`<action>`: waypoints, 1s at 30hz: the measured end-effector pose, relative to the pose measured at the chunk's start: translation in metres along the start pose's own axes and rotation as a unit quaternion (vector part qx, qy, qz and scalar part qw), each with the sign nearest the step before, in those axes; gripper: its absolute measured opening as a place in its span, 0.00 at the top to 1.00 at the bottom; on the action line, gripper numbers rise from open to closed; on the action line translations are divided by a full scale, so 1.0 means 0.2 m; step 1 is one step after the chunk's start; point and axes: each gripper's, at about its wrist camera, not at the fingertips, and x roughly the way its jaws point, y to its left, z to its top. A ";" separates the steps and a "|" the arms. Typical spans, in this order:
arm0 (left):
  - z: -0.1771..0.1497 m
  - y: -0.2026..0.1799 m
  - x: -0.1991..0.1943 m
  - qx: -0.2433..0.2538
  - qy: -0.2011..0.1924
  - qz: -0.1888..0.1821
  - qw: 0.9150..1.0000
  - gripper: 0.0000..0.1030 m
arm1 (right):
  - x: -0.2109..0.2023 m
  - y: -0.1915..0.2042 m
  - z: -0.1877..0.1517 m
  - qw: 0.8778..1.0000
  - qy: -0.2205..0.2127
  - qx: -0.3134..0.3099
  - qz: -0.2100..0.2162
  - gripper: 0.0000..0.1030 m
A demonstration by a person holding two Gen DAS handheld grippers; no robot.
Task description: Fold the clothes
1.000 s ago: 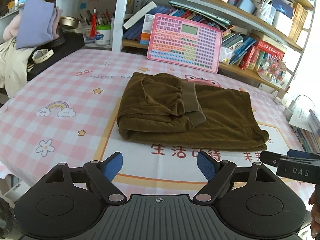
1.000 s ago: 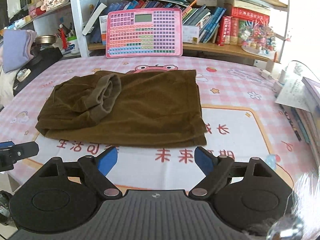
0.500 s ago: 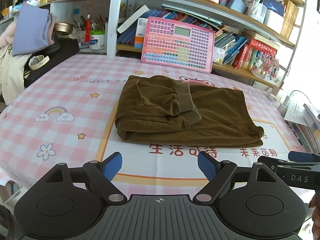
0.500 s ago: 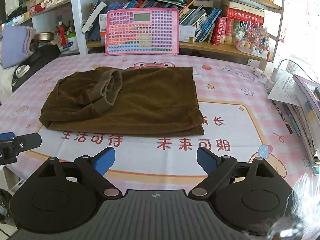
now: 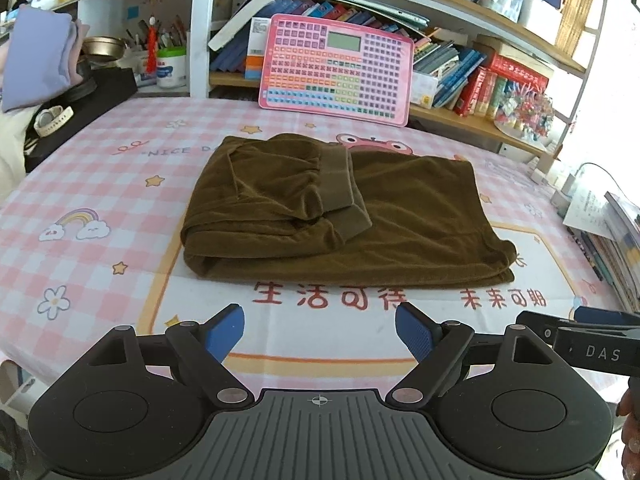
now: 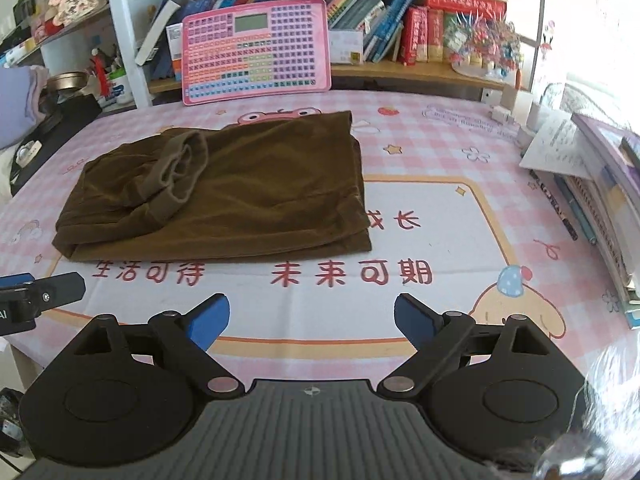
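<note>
A brown garment (image 5: 400, 224) (image 6: 260, 196) lies folded flat in the middle of the pink checked tablecloth (image 5: 100, 184). Its ribbed cuffs (image 5: 340, 184) (image 6: 176, 172) are doubled over on top of its left half. My left gripper (image 5: 320, 330) hovers over the table's near edge, short of the garment, open with nothing between its blue pads (image 5: 224, 330). My right gripper (image 6: 312, 320) is beside it to the right, also open and empty, facing the garment's right half. Each gripper's tip shows at the edge of the other's view.
A pink keypad board (image 5: 336, 68) leans on the bookshelf behind the table. A stack of books and papers (image 6: 600, 208) lines the right edge. At the left are a black block with a watch (image 5: 52, 120) and folded purple cloth (image 5: 36, 56).
Both grippers have drifted slightly back from the garment, which now sits a little farther off in both views. The garment itself has not moved, and both grippers stay open.
</note>
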 end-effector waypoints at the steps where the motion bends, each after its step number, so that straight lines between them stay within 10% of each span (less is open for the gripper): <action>1: 0.00 -0.02 0.01 -0.003 0.000 0.001 1.000 0.18 | 0.02 -0.02 0.01 1.000 0.002 0.001 0.005 0.13; 14: 0.08 -0.38 0.20 -0.030 0.015 0.083 0.996 0.18 | 0.32 -0.41 0.25 0.993 0.041 -0.001 0.111 0.13; 22: 0.09 -0.51 0.23 -0.052 0.007 0.126 0.991 0.18 | 0.54 -0.62 0.38 0.966 0.124 0.064 0.216 0.18; 30: 0.09 -0.62 0.24 -0.034 0.004 0.135 0.990 0.18 | 0.71 -0.65 0.47 0.937 0.188 0.118 0.270 0.52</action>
